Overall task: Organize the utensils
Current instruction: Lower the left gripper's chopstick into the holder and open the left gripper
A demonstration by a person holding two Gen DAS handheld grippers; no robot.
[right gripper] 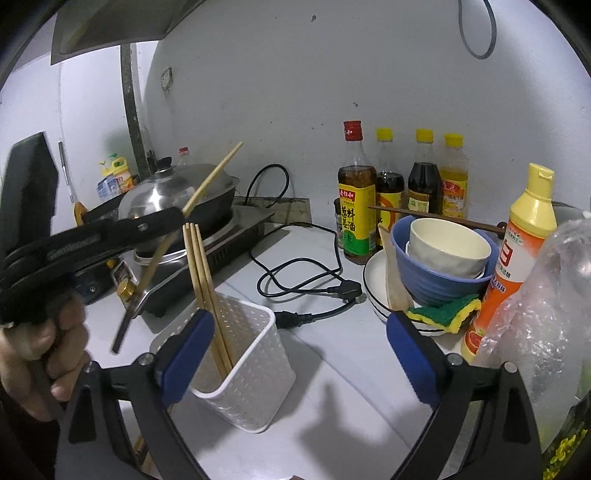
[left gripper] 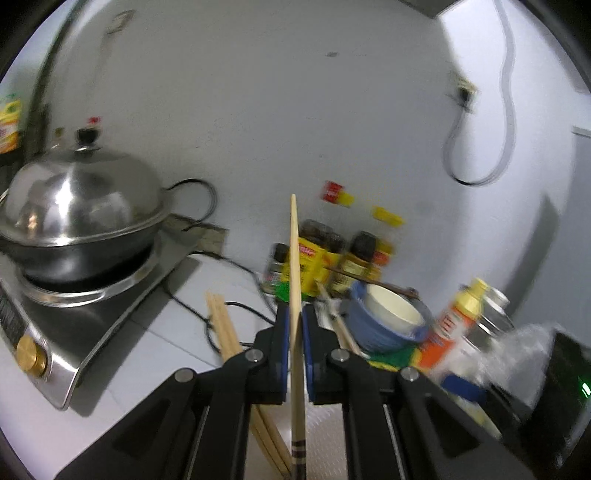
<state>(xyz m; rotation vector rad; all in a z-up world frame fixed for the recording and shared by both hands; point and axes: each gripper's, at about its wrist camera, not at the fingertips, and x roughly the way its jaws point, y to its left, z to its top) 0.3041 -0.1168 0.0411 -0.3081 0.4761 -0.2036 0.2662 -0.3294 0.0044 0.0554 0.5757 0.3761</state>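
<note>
Left wrist view: the left claw [left gripper: 294, 354] pinches one pale chopstick [left gripper: 294, 280] with a dark banded end, its tip standing above the pads. Best tilt that chopstick upright over the white basket [right gripper: 255, 373], which sits just under the spread, empty right claw [right gripper: 299, 354], beside the chopsticks already inside [right gripper: 201, 280].

Kitchen corner: white plaster wall [right gripper: 295, 92], scuffed and marked; white tiled countertop [right gripper: 332, 362]; grey vertical pipe [right gripper: 131, 110] at left; edge of a range hood [right gripper: 110, 29] overhead; wall socket [left gripper: 462, 94] with looping grey cable [left gripper: 508, 110]; cool, uneven light.
</note>
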